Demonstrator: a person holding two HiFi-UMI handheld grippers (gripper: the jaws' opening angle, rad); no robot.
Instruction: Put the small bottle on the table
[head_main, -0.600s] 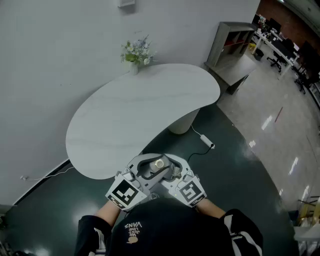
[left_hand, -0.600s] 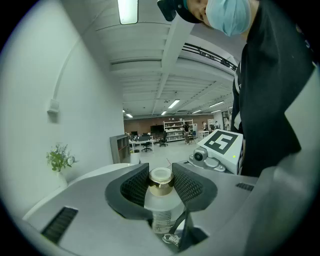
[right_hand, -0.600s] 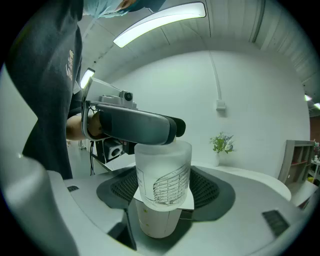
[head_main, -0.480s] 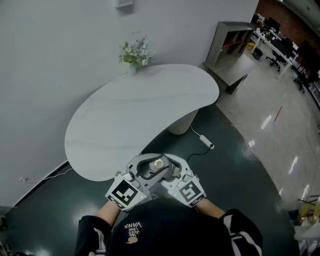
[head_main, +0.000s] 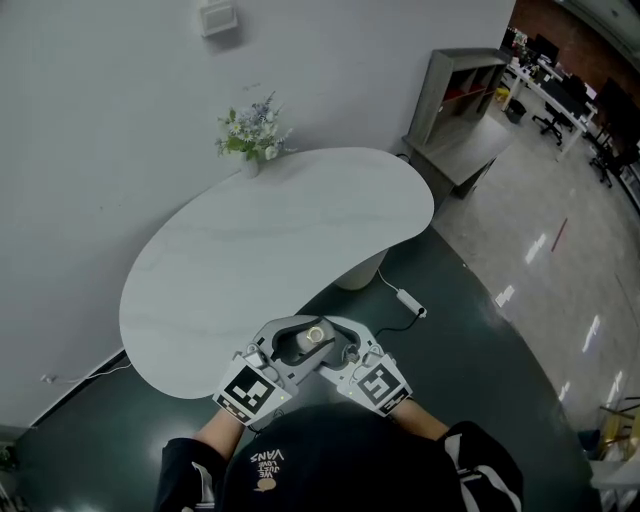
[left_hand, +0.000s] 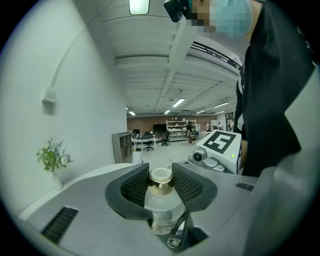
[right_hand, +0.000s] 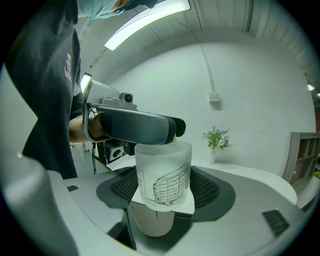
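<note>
Spreading wide & bare straight ahead: desk (head_main: 270, 250), reaching in freely from near rim. Crowding only far-left corner, tight vs wall (head_main: 100, 150): flower vase (head_main: 250, 140). Trailing on floor rt of pedestal, below desk lvl: cable (head_main: 405, 298).

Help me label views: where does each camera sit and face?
Head view: on the head, steeply down at white kidney-shaped table; left tool, right tool show.
Left gripper view: on left tool, facing frosted small bottle's gold cap; torso shows.
Right gripper view: on right tool, facing bottle's body; left tool shows.
All share bottle.
</note>
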